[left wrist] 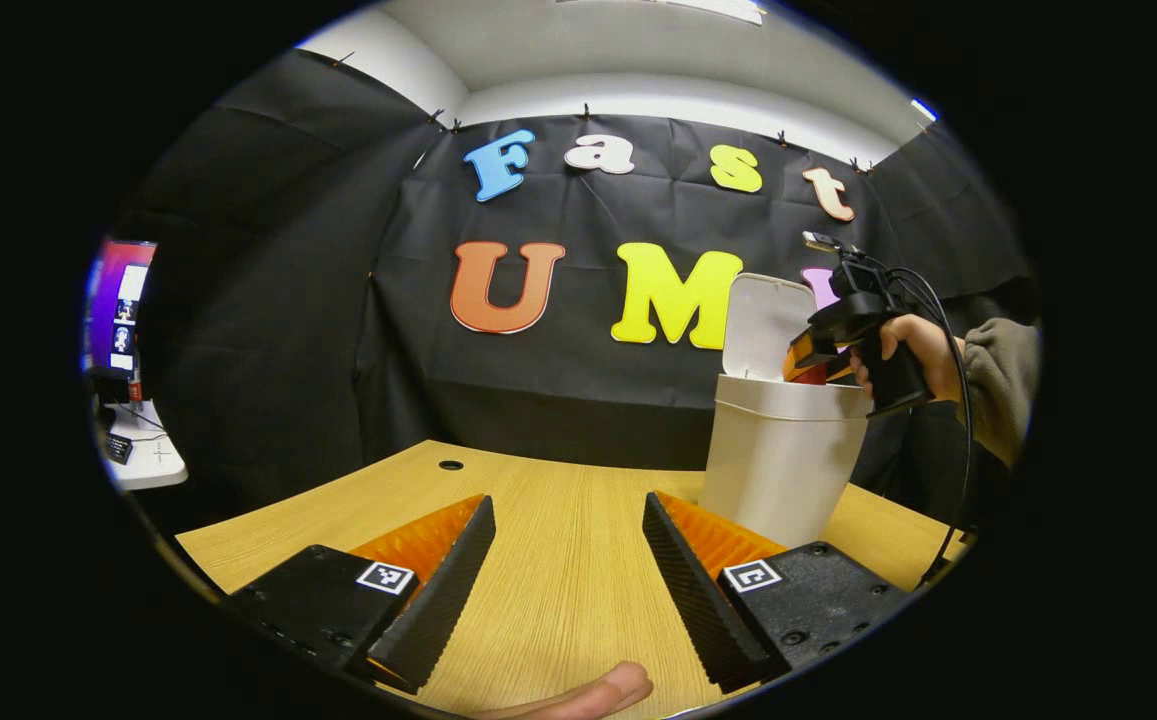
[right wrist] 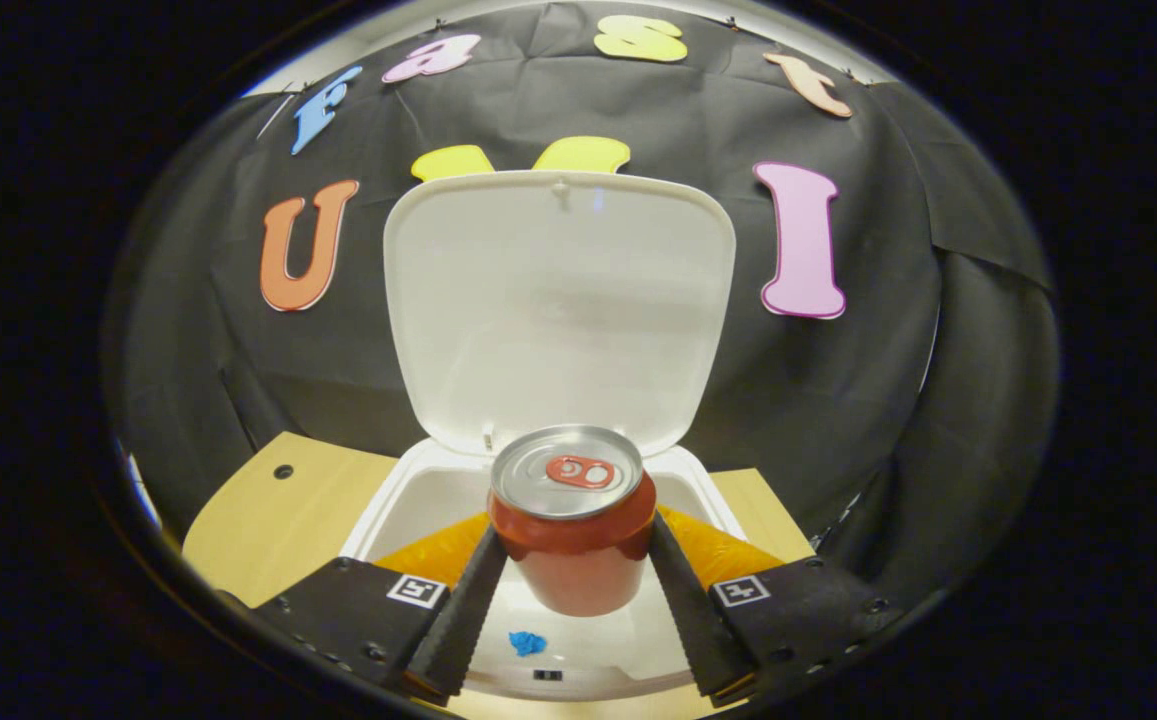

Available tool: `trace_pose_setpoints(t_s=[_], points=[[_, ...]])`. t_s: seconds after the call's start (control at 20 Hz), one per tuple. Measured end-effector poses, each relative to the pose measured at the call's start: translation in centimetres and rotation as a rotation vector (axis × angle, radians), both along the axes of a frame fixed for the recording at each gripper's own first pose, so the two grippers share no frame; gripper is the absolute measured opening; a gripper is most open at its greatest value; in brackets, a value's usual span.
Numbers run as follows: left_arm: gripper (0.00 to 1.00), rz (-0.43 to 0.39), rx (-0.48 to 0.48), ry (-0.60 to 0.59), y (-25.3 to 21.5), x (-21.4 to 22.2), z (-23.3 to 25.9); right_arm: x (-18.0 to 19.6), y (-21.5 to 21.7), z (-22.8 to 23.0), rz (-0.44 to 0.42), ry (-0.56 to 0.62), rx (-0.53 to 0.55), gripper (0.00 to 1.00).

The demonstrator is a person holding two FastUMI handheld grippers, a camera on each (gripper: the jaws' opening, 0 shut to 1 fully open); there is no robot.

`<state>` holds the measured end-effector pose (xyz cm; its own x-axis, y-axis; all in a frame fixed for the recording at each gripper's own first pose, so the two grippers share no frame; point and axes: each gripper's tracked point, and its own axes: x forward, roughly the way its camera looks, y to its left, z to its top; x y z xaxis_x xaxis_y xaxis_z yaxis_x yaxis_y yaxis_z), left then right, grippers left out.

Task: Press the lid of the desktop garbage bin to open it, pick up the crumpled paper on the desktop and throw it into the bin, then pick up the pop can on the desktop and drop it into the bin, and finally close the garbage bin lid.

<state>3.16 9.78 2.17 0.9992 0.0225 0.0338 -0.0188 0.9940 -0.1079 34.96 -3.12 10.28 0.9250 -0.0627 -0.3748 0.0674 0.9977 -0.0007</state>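
In the right gripper view, my right gripper (right wrist: pixel 575 560) is shut on a red pop can (right wrist: pixel 568 470), held upright just above the mouth of the white bin (right wrist: pixel 378 510). The bin's lid (right wrist: pixel 558 300) stands open behind it. A small blue crumpled paper (right wrist: pixel 526 642) lies inside the bin. In the left gripper view, my left gripper (left wrist: pixel 568 505) is open with nothing between its fingers, low over the wooden table (left wrist: pixel 558 600). To its right stand the bin (left wrist: pixel 783 460) and its raised lid (left wrist: pixel 768 325), with the right gripper (left wrist: pixel 818 360) over the opening, held by a hand (left wrist: pixel 923 345).
A monitor (left wrist: pixel 118 310) and a white side table (left wrist: pixel 143 455) stand at the far left. A fingertip (left wrist: pixel 588 695) shows at the bottom edge. A cable hangs from the right gripper beside the bin. The tabletop has a small round hole (left wrist: pixel 451 465).
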Motion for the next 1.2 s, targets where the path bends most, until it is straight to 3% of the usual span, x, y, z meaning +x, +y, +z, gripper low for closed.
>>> trace_pose_setpoints(t_s=[0.2, 0.3, 0.5, 0.95, 1.2], points=[[0.96, 0.005, 0.019, -0.005, -0.1, 0.0, 0.1, -1.6, 0.6, 0.2, 0.027, -0.003, -0.004, 0.85], [0.96, 0.009, 0.031, 0.007, -0.2, 0.0, -0.1, -2.5, 0.9, 0.4, 0.028, -0.009, -0.007, 0.96], [0.96, 0.000, 0.016, 0.018, -0.6, -0.4, -0.1, -4.1, 0.9, 2.2, 0.020, -0.037, -0.018, 0.96], [0.96, -0.036, -0.060, 0.018, -0.7, -1.0, 0.6, -7.4, 1.1, 14.9, 0.050, -0.284, -0.016, 0.95], [0.96, -0.069, -0.038, 0.017, -1.8, -0.9, 0.3, -6.2, 1.5, 20.7, 0.059, -0.400, -0.016, 0.95]])
